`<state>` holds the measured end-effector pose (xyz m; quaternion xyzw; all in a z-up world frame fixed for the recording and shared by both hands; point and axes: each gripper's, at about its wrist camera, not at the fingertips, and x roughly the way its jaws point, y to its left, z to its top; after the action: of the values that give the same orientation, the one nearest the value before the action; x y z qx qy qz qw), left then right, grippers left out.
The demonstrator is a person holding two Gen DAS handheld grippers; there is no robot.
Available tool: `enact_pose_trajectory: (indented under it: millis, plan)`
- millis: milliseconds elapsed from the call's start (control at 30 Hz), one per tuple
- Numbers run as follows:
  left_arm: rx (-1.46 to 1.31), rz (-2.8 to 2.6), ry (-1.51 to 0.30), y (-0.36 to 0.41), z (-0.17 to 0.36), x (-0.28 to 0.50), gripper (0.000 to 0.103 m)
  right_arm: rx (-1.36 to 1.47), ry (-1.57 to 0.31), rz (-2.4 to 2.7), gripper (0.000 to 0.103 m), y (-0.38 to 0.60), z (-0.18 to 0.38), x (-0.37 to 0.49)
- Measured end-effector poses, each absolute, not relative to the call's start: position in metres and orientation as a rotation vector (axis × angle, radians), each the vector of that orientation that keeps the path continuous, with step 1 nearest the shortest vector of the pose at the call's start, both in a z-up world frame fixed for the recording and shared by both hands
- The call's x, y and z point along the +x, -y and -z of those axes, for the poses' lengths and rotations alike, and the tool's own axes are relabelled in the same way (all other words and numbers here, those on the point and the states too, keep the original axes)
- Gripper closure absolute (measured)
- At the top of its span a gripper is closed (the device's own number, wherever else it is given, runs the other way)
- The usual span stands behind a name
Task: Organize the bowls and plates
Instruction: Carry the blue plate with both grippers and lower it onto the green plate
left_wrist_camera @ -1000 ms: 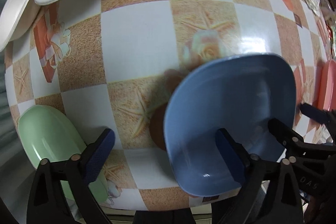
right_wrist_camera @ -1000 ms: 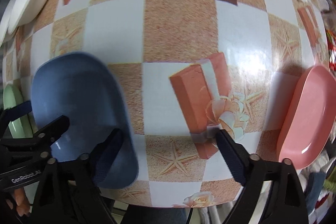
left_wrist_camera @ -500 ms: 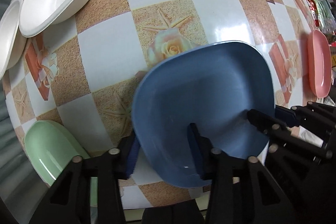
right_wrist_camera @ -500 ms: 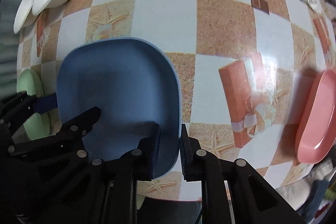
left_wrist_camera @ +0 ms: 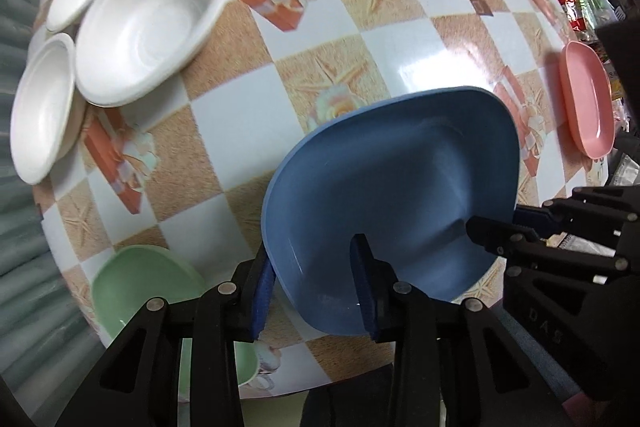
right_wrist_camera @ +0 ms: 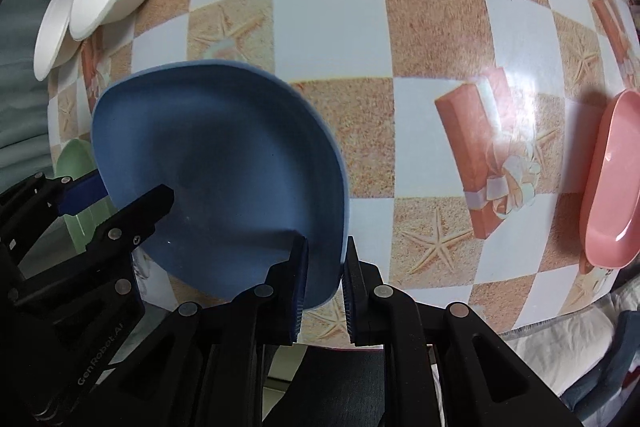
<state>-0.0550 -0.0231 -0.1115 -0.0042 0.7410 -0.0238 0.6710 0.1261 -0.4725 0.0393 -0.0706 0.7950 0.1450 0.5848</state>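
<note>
Jaws: left gripper (left_wrist_camera: 314, 291) and right gripper (right_wrist_camera: 323, 279) both pinch the blue plate (left_wrist_camera: 394, 203).
Tip: keep it level, lift together.

Green plate (left_wrist_camera: 140, 279) partly behind tongs

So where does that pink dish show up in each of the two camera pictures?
Left wrist view: the pink dish lies at the right edge, upper half, on the table.
Right wrist view: the pink dish lies at the right edge, mid-height.
Shared landmark: the blue dish both grippers clamp, left of it.
</note>
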Motion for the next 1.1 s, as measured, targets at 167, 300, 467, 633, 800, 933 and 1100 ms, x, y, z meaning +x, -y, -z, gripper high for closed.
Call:
enact_pose_trajectory:
  millis: [167, 300, 467, 633, 800, 933, 1100]
  plan:
    - [-0.007, 0.053, -1.647, 0.01, 0.099, -0.062, 0.063, -0.172, -1.827, -0.346, 0.084, 0.458, -0.054, 0.132]
    - [-0.019, 0.052, -1.631, -0.012, 0.087, -0.071, 0.063, -0.201, -1.804, -0.36, 0.084, 0.426, -0.075, 0.131]
    - [-0.037, 0.036, -1.613, -0.031, 0.081, -0.075, 0.063, -0.231, -1.788, -0.377, 0.084, 0.403, -0.087, 0.131]
    - [-0.047, 0.021, -1.589, -0.037, 0.075, -0.085, 0.063, -0.267, -1.772, -0.391, 0.084, 0.375, -0.096, 0.119]
    - [-0.062, 0.001, -1.571, -0.04, 0.065, -0.094, 0.063, -0.299, -1.763, -0.41, 0.084, 0.351, -0.097, 0.113]
    - [-0.077, -0.019, -1.556, -0.052, 0.055, -0.103, 0.063, -0.327, -1.751, -0.428, 0.084, 0.331, -0.099, 0.107]
    - [-0.098, -0.044, -1.541, -0.072, 0.039, -0.117, 0.063, -0.351, -1.731, -0.462, 0.084, 0.304, -0.103, 0.102]
